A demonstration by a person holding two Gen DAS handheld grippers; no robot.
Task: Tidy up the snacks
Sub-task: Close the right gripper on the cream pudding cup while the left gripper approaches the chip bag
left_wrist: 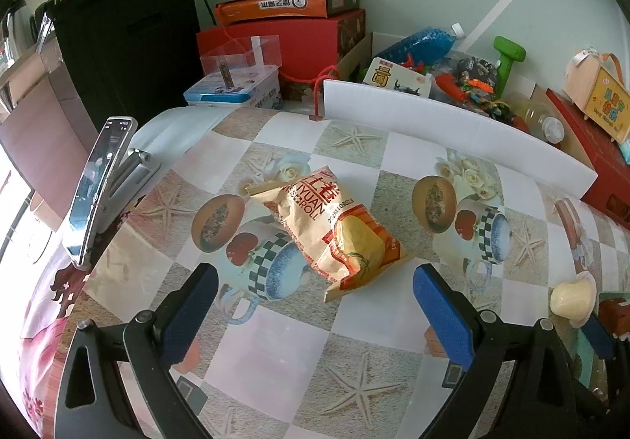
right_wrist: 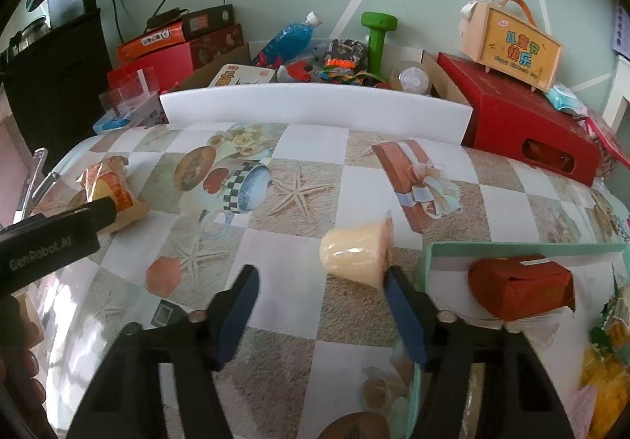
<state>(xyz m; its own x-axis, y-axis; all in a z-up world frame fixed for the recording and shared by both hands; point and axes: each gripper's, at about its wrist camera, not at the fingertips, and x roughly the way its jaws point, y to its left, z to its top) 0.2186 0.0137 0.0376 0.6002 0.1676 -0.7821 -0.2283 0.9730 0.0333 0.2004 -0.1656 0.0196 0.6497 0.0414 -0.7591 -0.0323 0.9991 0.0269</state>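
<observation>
A tan and orange snack bag (left_wrist: 330, 226) lies on the patterned tablecloth, just ahead of my open left gripper (left_wrist: 315, 293), between the lines of its two fingers. The bag also shows at the far left of the right wrist view (right_wrist: 110, 187). A pale yellow jelly cup (right_wrist: 354, 254) lies on its side ahead of my open right gripper (right_wrist: 321, 281), against the right finger's tip. It also shows in the left wrist view (left_wrist: 573, 297). A teal tray (right_wrist: 523, 248) at the right holds a red-brown packet (right_wrist: 519, 287) and yellow snacks (right_wrist: 606, 368).
A white foam board (right_wrist: 315, 104) stands along the table's back edge. Behind it are a cardboard box of toys (right_wrist: 330, 65), red gift boxes (right_wrist: 519, 120) and a clear plastic box (left_wrist: 240, 57). A phone on a clamp stand (left_wrist: 98, 183) stands at the left edge.
</observation>
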